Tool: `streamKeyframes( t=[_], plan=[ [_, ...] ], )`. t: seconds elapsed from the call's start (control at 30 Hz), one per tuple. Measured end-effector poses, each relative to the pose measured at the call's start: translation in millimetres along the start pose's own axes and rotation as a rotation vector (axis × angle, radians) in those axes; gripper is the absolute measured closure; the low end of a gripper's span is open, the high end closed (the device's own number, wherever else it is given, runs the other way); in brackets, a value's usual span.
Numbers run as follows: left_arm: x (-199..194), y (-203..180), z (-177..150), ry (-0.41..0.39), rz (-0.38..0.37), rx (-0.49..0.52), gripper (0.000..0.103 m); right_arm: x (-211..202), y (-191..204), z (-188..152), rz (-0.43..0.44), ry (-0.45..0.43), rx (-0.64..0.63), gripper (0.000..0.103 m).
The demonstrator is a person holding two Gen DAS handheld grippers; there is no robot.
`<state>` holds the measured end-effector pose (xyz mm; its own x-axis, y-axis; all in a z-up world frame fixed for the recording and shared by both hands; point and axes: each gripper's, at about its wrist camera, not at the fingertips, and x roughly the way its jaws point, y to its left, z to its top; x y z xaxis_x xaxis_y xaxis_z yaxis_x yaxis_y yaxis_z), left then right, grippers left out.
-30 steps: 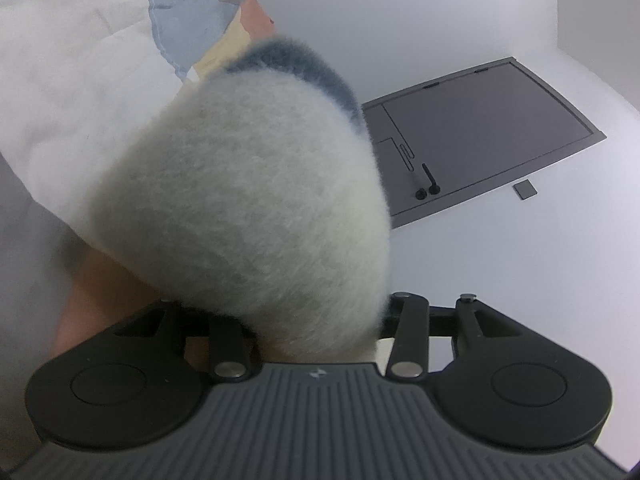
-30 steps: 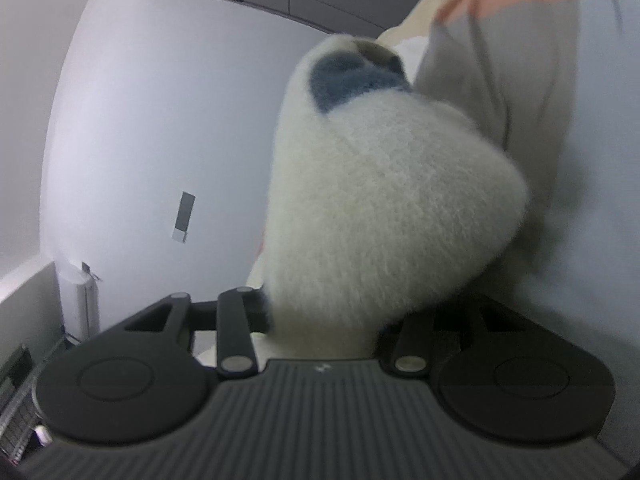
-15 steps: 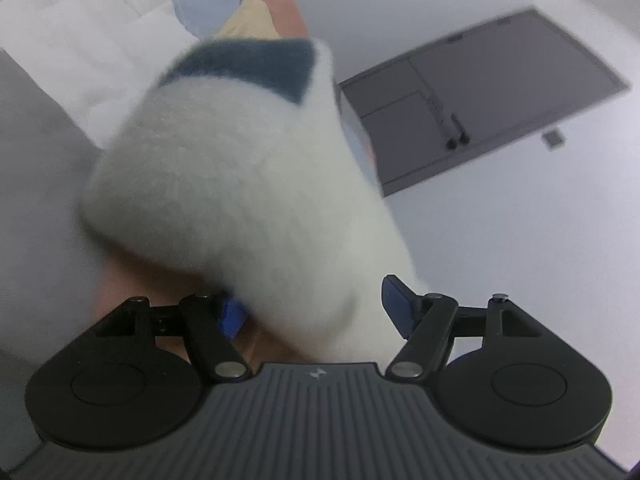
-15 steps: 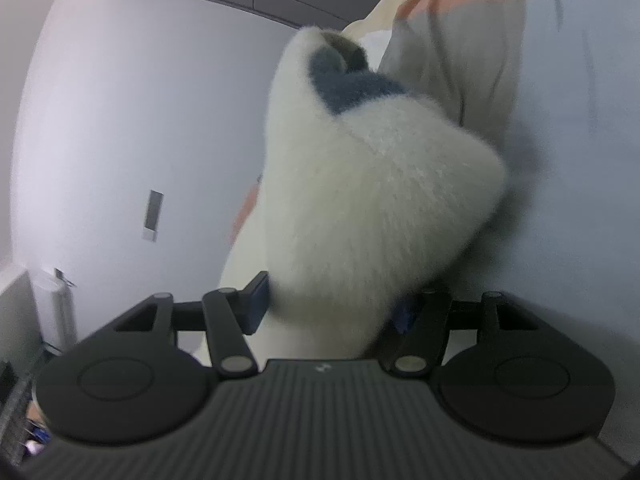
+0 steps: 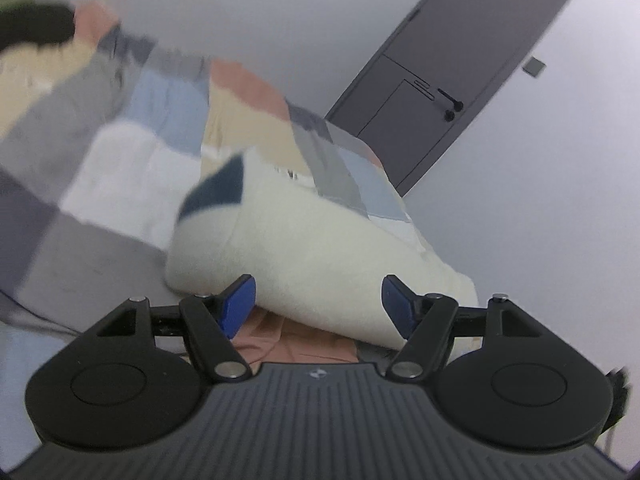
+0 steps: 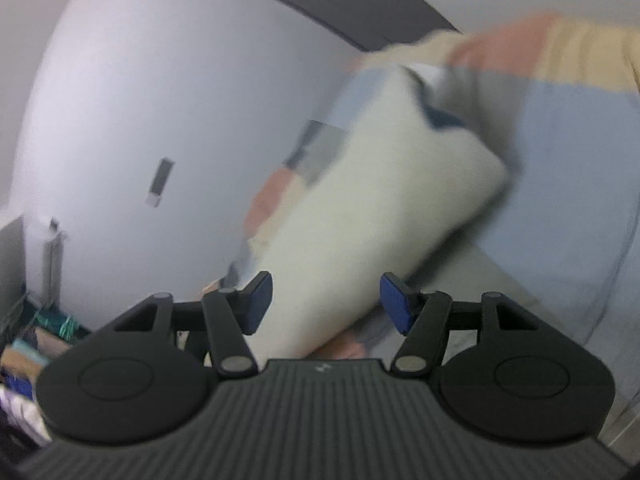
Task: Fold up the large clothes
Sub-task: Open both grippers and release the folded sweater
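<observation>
Both my left gripper (image 5: 318, 304) and right gripper (image 6: 326, 300) have jaws spread open, the fluffy cream garment (image 5: 320, 240) lying on the patchwork bed (image 5: 168, 120) at twelve o'clock, its long axis toward one o'clock

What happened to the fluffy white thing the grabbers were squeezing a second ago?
Both grippers let it go. The left gripper and right gripper have opened, blue pads apart, and the fluffy cream garment has dropped onto the patchwork bedcover, lying between the open fingers. The grey door is still behind.
</observation>
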<state>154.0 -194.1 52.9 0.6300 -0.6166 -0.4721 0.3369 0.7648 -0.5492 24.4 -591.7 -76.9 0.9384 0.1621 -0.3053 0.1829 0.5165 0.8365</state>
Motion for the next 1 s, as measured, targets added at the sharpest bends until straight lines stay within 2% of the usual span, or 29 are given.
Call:
streamKeyframes(
  t=[0.27, 0.5, 0.6, 0.77, 1.0],
  plan=[
    [-89, -59, 7, -0.036, 0.032, 0.211, 0.029, -39, 88, -11, 0.067, -0.018, -0.195, 0.04],
    [-152, -85, -1, -0.082, 0.029, 0.297, 0.029, -74, 142, -32, 0.09, -0.022, -0.331, 0.04],
    [-175, -90, -9, -0.107, 0.017, 0.315, 0.029, -87, 158, -44, 0.073, -0.031, -0.388, 0.04],
    [-203, -96, -24, -0.149, 0.035, 0.354, 0.029, -101, 177, -69, -0.019, -0.055, -0.505, 0.04],
    [-230, -100, -54, -0.174, 0.054, 0.411, 0.029, -120, 185, -102, -0.058, -0.103, -0.6, 0.04]
  ],
)
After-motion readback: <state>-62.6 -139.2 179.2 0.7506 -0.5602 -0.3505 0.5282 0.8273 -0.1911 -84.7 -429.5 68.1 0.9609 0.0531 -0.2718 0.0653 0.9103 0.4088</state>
